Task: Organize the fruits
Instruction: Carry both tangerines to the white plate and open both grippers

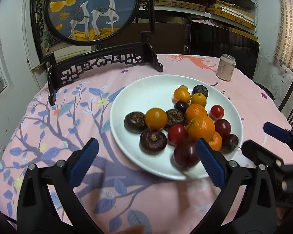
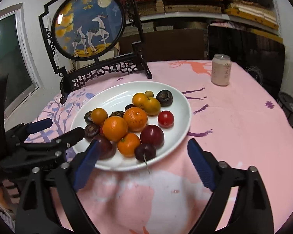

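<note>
A white plate (image 1: 146,89) (image 2: 111,99) sits on the pink tablecloth and holds several fruits: oranges (image 1: 202,127) (image 2: 115,128), dark plums (image 1: 185,154) (image 2: 152,136), red cherry tomatoes (image 1: 217,111) (image 2: 165,118), dark brown wrinkled fruits (image 1: 152,141) (image 2: 164,97). My left gripper (image 1: 146,163) is open and empty, just before the plate's near edge. My right gripper (image 2: 142,165) is open and empty at the plate's near edge; it shows at the right of the left wrist view (image 1: 263,138). The left gripper shows at the left of the right wrist view (image 2: 54,129).
A black carved stand with a round deer painting (image 1: 91,9) (image 2: 87,25) stands behind the plate. A pale drink can (image 1: 225,67) (image 2: 220,69) stands at the back right. A dark chair back (image 1: 224,41) is beyond the round table's far edge.
</note>
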{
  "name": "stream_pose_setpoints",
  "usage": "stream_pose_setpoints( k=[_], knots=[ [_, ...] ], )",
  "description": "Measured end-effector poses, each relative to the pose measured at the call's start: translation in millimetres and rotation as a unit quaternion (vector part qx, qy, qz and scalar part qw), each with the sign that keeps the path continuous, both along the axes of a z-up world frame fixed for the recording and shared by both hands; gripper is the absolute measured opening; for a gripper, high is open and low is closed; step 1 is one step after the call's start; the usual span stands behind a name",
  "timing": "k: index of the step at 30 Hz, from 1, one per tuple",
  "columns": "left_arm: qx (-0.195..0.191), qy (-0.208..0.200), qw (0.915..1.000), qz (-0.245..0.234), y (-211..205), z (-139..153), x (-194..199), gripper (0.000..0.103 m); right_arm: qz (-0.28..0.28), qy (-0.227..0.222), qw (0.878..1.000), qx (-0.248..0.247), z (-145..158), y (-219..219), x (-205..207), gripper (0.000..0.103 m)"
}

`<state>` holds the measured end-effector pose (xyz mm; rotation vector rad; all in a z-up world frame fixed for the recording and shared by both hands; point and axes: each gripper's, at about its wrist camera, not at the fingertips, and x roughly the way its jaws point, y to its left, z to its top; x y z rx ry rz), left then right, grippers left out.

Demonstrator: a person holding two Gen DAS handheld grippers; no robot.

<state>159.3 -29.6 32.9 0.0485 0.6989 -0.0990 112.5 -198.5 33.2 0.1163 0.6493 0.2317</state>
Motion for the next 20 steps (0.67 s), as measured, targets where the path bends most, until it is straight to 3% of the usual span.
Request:
stream_pose_setpoints(
  k=[3, 4, 10, 20],
  knots=[
    [-0.021, 0.001, 0.9997, -0.009, 3, 2, -10, 0.101, -0.001, -0.013, 1.000, -0.003, 3, -1, -13, 0.092],
    [-0.026, 0.001, 0.9996, -0.012, 3, 2, -13, 0.101, -0.002, -0.018, 1.000, 0.001, 5, -3, -18, 0.097],
    [0.034, -0.019, 0.9992, 0.007, -10, -2, -24, 0.101, -0.010, -0.025, 1.000, 0.010, 10, -11, -24, 0.098],
    [0.050, -0.024, 0.9981, 0.026, -7, -3, -24, 0.101, -0.016, -0.015, 1.000, -0.001, 8, -9, -23, 0.099]
  ],
)
